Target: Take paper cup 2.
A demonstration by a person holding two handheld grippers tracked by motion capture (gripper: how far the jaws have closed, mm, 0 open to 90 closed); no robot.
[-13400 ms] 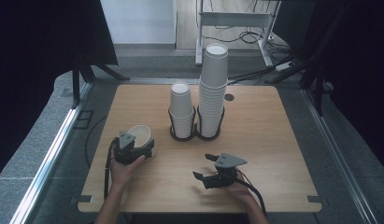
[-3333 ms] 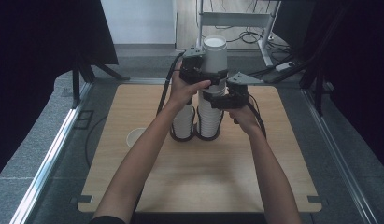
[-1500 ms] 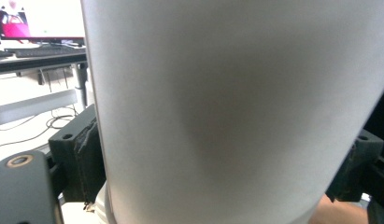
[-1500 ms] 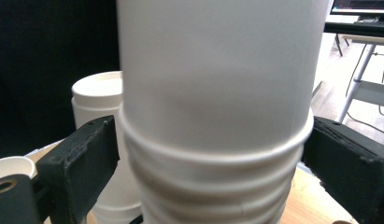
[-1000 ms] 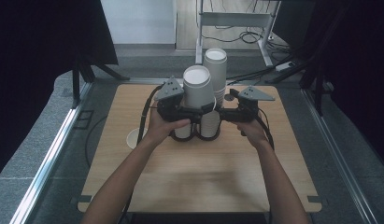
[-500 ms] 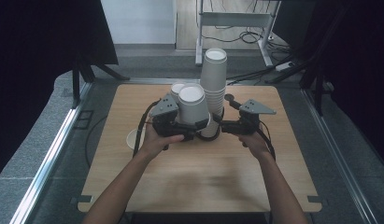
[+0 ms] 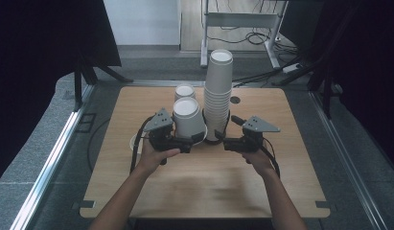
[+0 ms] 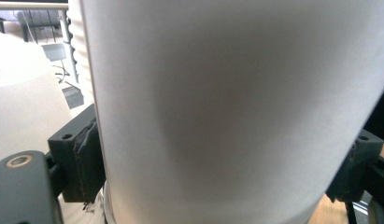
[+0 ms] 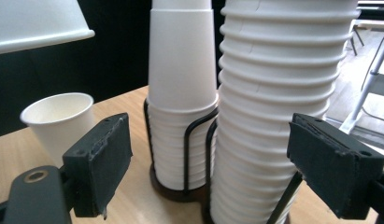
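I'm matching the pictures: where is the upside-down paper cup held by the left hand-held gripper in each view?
High view: upside-down paper cup, centre, left of the tall cup stack.
Left gripper view: cup close up between the jaws.
Right gripper view: cup's rim, top left.
Shared landmark: the tall cup stack.

Two dark handheld grippers, left gripper (image 7: 185, 143) and right gripper (image 7: 226, 143) — each with a grey three-cornered plate on top and a black cable trailing behind. Blocky black jaws with worn pad edges, a brass-coloured screw near the base. Bare forearms, no sleeves.
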